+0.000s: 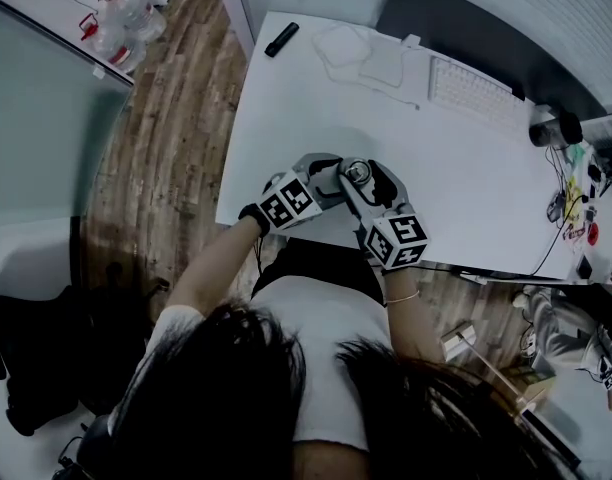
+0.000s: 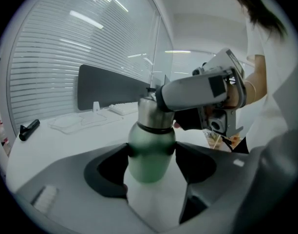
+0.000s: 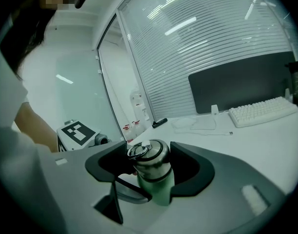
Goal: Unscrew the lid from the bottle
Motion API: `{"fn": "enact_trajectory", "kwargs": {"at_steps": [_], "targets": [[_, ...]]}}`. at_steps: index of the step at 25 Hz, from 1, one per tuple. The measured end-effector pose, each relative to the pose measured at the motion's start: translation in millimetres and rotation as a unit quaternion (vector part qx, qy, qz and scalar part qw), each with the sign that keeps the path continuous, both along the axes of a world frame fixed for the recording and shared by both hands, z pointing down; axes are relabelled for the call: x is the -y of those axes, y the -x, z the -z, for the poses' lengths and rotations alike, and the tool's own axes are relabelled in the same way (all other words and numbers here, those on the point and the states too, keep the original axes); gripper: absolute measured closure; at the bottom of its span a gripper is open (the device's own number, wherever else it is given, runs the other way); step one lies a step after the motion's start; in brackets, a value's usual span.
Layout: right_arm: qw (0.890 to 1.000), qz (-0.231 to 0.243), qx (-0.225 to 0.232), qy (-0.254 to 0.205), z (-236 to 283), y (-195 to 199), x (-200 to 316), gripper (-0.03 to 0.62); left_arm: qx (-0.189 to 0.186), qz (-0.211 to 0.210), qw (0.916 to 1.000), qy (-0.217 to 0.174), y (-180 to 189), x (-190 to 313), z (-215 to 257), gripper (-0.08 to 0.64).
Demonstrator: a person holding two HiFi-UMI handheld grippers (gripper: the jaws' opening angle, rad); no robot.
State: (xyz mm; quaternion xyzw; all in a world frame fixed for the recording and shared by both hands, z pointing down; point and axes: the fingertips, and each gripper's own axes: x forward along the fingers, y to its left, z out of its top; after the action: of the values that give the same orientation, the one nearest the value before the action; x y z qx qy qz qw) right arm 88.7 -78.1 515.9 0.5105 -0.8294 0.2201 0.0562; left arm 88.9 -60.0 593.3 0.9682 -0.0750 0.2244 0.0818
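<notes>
A green bottle (image 1: pixel 357 172) with a steel screw lid stands near the front edge of the white table (image 1: pixel 306 98). My left gripper (image 1: pixel 340 181) is shut on its green body (image 2: pixel 150 155), a dark pad pressed on each side. From the other side my right gripper (image 1: pixel 370 182) reaches over the top. Its jaws stand wide around the steel lid (image 3: pixel 151 161), which carries a ring; the pads lie close beside the lid without a clear press. In the left gripper view the right gripper's grey body (image 2: pixel 197 92) covers the lid's top.
At the table's back right lies a white keyboard (image 1: pixel 471 93) in front of a dark panel (image 1: pixel 466 28). A black marker (image 1: pixel 281 39) and a white cable (image 1: pixel 371 63) lie at the back. Small clutter and wires (image 1: pixel 576 203) fill the right end. The table's front edge runs just under the grippers.
</notes>
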Motion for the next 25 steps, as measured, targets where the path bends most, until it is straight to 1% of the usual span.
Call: {"fn": "enact_trajectory", "kwargs": {"at_steps": [2, 5, 8, 11, 14, 16, 20, 25], "targets": [[1.0, 0.007, -0.002, -0.003, 0.3, -0.1, -0.2, 0.316, 0.0, -0.002, 1.0, 0.002, 0.0, -0.2, 0.1, 0.206], [0.999, 0.034, 0.004, -0.003, 0.5, -0.5, -1.5, 0.321, 0.001, -0.01, 0.9999, 0.003, -0.4, -0.3, 0.4, 0.206], [0.997, 0.071, 0.009, -0.004, 0.5, -0.4, -3.0, 0.323, 0.003, -0.023, 0.9997, 0.004, -0.7, -0.8, -0.2, 0.206], [0.992, 0.122, 0.002, -0.011, 1.1, 1.6, -4.9, 0.324, 0.003, -0.044, 0.999, 0.006, -0.8, -1.6, 0.0, 0.207], [0.984, 0.178, -0.013, -0.019, 1.8, 6.4, -5.9, 0.324, 0.006, -0.069, 0.9976, 0.008, 1.7, -0.7, 0.0, 0.206], [0.978, 0.209, -0.015, -0.02, 1.4, 7.8, -5.6, 0.324, 0.008, -0.085, 0.9963, 0.01, 2.2, 0.2, -0.4, 0.206], [0.964, 0.265, -0.005, -0.018, 2.1, 9.5, -5.7, 0.324, 0.007, -0.116, 0.993, 0.017, 2.4, 0.7, 0.2, 0.206], [0.943, 0.332, 0.012, -0.012, 3.0, 12.1, -7.2, 0.325, 0.01, -0.154, 0.9878, 0.023, 4.0, -0.6, 0.7, 0.206]]}}
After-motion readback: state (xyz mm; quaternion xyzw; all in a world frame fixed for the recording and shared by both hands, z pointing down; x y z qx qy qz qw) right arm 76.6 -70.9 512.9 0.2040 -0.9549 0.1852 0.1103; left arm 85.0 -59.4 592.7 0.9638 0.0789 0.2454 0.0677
